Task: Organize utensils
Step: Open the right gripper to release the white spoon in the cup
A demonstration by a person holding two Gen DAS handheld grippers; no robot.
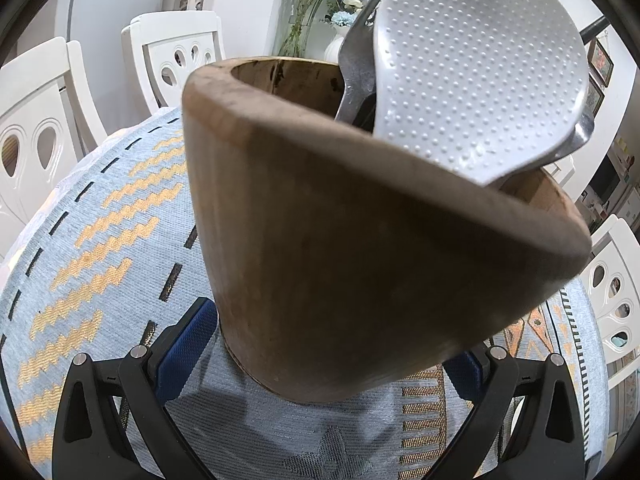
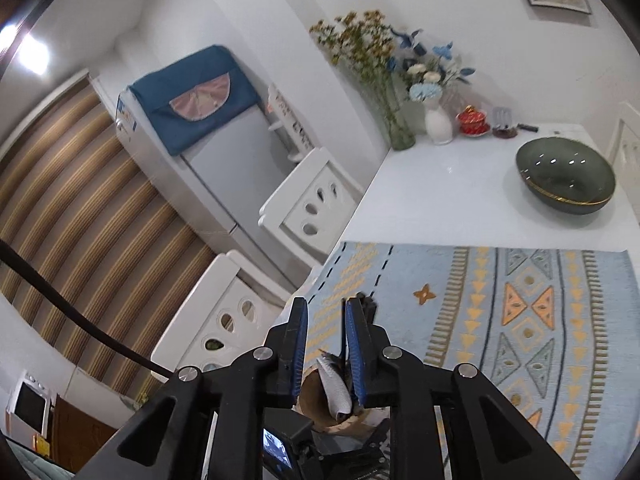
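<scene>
1. While the left gripper (image 1: 320, 364) clamps its fingers (image 1: 188, 344) on the wooden holder (image 1: 320, 240), a dimpled rice paddle (image 1: 476, 72) stands inside, far right.
2. Right gripper (image 2: 326, 344) hovers above, fingers (image 2: 298, 344) slightly parted, empty.
3. Patterned cloth (image 2: 500, 304) covers the surface.

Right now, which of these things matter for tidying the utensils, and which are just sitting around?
Part of the job:
wooden holder
dimpled grey spatula standing in it
metal utensil behind it
left gripper around the holder
right gripper, open

Just lying about:
green bowl
flower vases
red lidded cup
patterned cloth
</scene>
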